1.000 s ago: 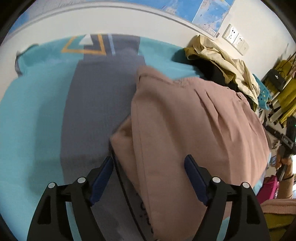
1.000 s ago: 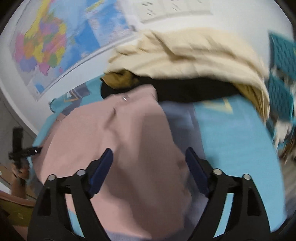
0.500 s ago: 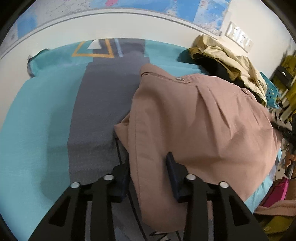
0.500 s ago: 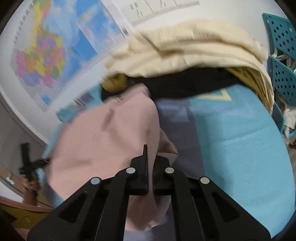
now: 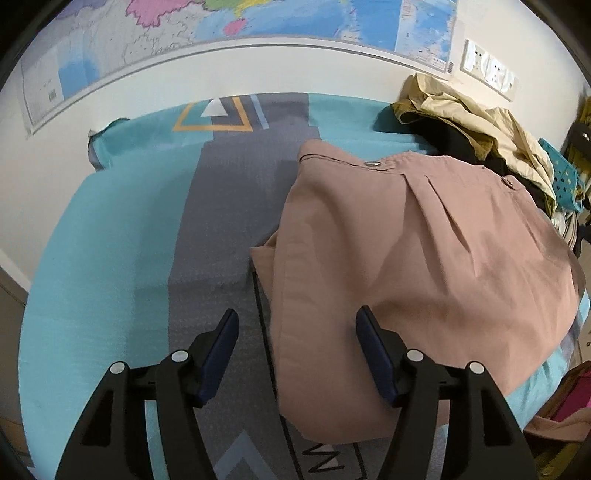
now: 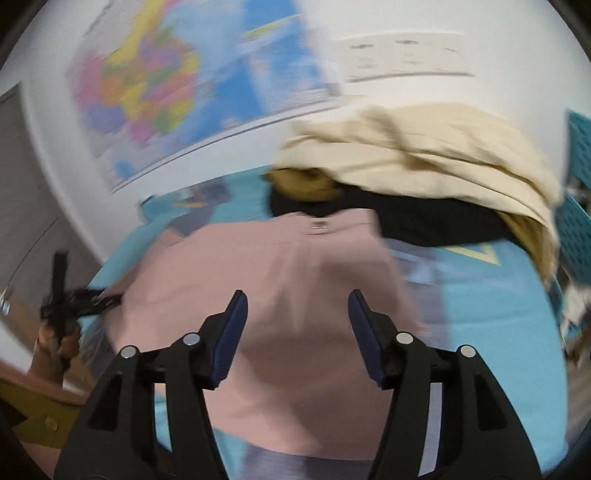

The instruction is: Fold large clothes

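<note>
While both my jaw sets have just been opening, neither grips anything. My left hand-held gripper (image 5: pixel 295 332) stands fairly wide, pointing down; the left edge of the folded pink trousers (image 5: pixel 424 258) runs up between its fingers, pads clear of the cloth. My right hand-held gripper (image 6: pixel 295 314) is likewise parted, hovering above the same trousers, nothing pinched; that view is motion-blurred. Trousers lie on the teal and grey bedspread (image 5: pixel 110 240), waistband away from me. Ahead and right of both grippers, a pile of cream and black clothes (image 5: pixel 472 122) sits against the wall, under a map (image 5: pixel 258 22).
</note>
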### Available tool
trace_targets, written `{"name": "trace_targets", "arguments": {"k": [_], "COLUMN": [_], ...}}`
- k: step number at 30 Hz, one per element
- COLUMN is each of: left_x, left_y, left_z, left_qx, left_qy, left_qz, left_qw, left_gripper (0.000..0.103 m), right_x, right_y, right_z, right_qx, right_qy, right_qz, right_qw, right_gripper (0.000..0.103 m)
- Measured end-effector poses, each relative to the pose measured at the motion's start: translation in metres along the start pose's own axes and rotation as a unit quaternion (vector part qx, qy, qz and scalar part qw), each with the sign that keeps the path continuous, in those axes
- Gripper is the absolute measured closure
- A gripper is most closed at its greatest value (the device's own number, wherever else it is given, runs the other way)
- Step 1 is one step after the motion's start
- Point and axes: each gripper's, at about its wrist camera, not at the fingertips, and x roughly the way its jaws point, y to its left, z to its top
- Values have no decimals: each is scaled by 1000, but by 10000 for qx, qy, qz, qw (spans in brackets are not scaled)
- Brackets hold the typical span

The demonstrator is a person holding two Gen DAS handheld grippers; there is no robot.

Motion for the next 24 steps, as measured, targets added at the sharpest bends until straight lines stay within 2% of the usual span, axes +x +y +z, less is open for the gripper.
{"name": "trace_targets", "arguments": {"k": [4,7,9,11,15,20,24], "left_x": [-2,-1,2,5,8,7,7], "left_y": [-2,-1,-2,-2,-1,-1,-2], "left_z": [-2,-3,-4,-4,-6,-7,-8], "left_qx": [71,44,34,29,3,-13,-23], "left_qy": [-38,-35,-20,4,9,-23,-33], "left_qz": [85,121,161,204,293,302,331], "left_qw": [9999,9999,9999,9998,9996,9995,9994], "left_gripper": [40,40,39,38,35,35,35], "right_x": [33,62,81,92,88,57,54], "right_y": [27,30,26,18,21,53,81], "right_z": [-3,-12,-20,-25,-18,-4,1], "right_qx": [-310,-322,-275,-78,-84,-470,-831], "right_qy": [343,664,927,1061,1003,606,521], "right_qz": [407,487,184,212,102,386,750], "right_qw": [9981,9961,9951,9941,9949,9963,9923], "right_gripper": [46,46,51,52,49,45,39]}}
